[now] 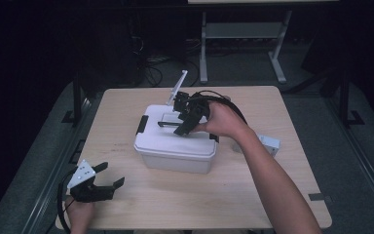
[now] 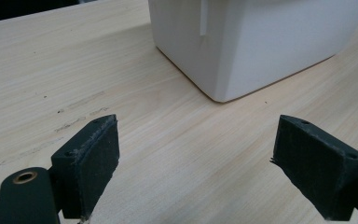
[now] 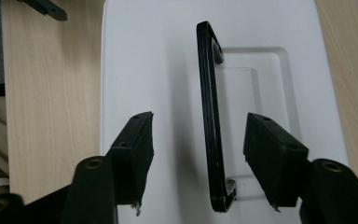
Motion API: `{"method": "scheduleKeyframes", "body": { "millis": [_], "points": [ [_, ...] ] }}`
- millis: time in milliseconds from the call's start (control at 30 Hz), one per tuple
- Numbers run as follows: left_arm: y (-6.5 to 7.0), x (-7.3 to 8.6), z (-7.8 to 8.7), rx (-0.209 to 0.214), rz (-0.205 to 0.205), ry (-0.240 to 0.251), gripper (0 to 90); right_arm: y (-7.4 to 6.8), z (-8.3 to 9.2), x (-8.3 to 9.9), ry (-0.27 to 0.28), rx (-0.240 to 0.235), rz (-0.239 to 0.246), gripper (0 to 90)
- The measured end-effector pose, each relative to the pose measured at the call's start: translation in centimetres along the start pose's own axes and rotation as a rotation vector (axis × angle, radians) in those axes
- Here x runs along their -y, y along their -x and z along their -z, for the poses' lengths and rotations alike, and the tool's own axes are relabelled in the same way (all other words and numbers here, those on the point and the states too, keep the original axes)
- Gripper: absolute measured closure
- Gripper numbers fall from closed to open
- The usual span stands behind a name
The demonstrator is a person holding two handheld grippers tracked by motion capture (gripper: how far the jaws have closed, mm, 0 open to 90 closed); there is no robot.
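Handle (image 3: 210, 116) of black plastic stands raised from its recess on the lid of a white storage box (image 1: 175, 146) at the middle of the desk (image 1: 253, 190). The right gripper (image 3: 198, 140) straddles it, fingers apart and gripping nothing (apparently lined up to close). The left gripper (image 1: 108, 177) waits at the near left, fingers wide and empty.
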State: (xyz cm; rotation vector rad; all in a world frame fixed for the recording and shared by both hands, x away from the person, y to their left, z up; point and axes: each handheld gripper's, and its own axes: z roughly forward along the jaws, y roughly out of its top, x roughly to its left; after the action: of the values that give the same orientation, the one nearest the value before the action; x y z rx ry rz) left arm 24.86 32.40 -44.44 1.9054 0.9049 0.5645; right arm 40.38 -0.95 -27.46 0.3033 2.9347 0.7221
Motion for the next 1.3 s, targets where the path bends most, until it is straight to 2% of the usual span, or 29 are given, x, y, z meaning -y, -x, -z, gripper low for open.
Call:
{"method": "scheduleKeyframes", "body": {
  "millis": [267,467,667,967,1300],
  "points": [
    [-0.1,0.1,0.1,-0.001,0.003,0.0,13.6,0.5,-1.1,-0.3,0.004,0.022,0.01,53.3],
    [-0.2,0.1,0.1,-0.002,0.008,0.003,13.7,0.7,-1.4,-0.3,0.014,0.014,0.009,63.7],
    [-0.2,0.1,0.1,-0.003,0.009,0.004,13.7,0.9,-1.3,-0.2,0.021,0.029,0.003,73.3],
    [-0.2,0.1,0.0,-0.001,0.011,0.001,13.7,1.7,-1.1,0.0,0.044,0.021,-0.017,81.0],
    [-0.2,0.1,0.0,0.001,0.014,0.005,13.7,2.1,-1.1,-0.1,0.041,-0.01,-0.016,82.4]
  ]
}}
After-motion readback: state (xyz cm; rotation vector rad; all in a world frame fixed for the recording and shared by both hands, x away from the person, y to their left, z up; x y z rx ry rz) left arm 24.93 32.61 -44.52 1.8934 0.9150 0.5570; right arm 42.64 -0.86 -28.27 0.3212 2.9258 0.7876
